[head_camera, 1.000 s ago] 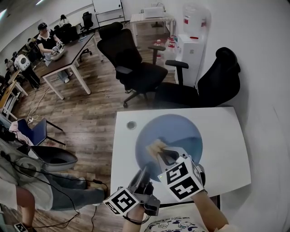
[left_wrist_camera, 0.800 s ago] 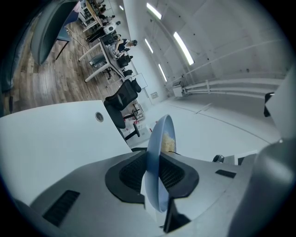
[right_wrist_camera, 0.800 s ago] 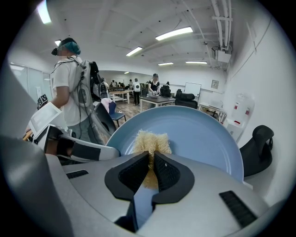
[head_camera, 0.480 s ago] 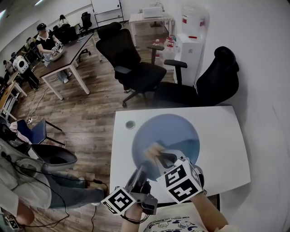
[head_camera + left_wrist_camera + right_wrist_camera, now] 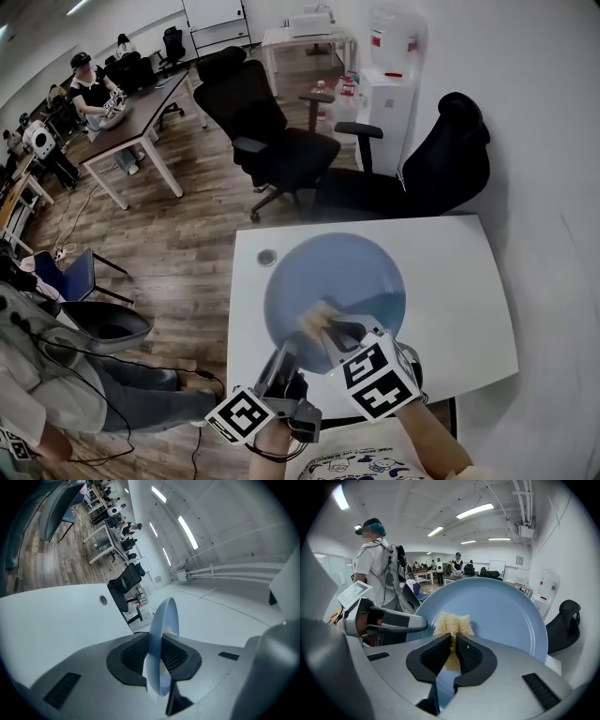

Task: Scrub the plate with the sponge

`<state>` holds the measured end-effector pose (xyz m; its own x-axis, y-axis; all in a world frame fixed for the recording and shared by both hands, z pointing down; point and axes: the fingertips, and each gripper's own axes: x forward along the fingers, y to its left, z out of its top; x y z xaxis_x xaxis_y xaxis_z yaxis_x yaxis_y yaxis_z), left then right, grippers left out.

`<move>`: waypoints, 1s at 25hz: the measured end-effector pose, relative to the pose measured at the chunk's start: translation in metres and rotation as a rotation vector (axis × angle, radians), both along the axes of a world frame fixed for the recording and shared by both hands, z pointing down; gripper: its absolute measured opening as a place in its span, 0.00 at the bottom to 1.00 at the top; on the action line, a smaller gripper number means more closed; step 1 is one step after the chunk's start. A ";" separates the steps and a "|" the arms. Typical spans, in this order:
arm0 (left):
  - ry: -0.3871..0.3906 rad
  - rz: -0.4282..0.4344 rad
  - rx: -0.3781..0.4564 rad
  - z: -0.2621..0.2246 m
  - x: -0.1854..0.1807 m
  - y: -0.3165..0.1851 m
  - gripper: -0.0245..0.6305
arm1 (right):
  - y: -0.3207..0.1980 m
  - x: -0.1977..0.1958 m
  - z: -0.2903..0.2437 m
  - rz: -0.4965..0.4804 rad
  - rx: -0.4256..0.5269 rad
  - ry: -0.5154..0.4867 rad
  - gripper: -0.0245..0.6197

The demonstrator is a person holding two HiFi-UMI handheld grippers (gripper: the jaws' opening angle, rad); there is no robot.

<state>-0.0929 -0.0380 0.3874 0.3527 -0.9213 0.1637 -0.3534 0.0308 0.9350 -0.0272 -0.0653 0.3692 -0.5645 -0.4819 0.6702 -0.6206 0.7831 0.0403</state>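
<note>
The blue plate (image 5: 337,272) is being held over the white bench (image 5: 455,281) by the left hand-held gripper (image 5: 284,354). Its jaws are being pressed, narrowly apart, on the plate's near-left rim, which is seen edge-on between them in the left gripper view. The plate's face is being turned toward the right hand-held gripper (image 5: 330,330); whether the far rim is resting on the bench cannot be told. The pale sponge (image 5: 319,317) is being pinched in that right hand-held gripper, the jaws being closed almost together on it, with its frayed end sticking out ahead of them against the near-left part of the plate's face. The sponge is thus being worked just beside the left grip, while most of the face is lying ahead of it and to its right. The coming stroke is judged as being best directed that way, along the right hand-held gripper's own line toward the far rim, since a stroke to the left would be carrying the sponge into the left jaws.
</note>
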 end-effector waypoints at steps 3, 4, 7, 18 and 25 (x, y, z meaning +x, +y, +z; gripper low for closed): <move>0.014 -0.004 -0.002 0.000 0.002 0.000 0.14 | 0.001 0.005 0.003 0.004 -0.010 -0.001 0.11; 0.019 -0.003 0.006 -0.001 0.003 -0.001 0.14 | 0.002 0.007 0.004 0.006 -0.014 -0.001 0.11; 0.032 -0.001 0.020 -0.001 0.002 0.000 0.14 | 0.005 0.010 0.008 0.016 -0.023 -0.002 0.11; -0.015 -0.009 -0.007 0.005 -0.004 0.002 0.14 | 0.006 0.035 0.019 0.075 -0.065 -0.006 0.11; 0.039 -0.011 0.018 -0.003 0.001 -0.001 0.14 | -0.003 0.055 0.016 0.127 -0.049 -0.002 0.11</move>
<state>-0.0919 -0.0386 0.3839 0.3484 -0.9278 0.1334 -0.3167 0.0174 0.9484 0.0274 -0.0687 0.3852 -0.5026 -0.5160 0.6936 -0.7148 0.6994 0.0024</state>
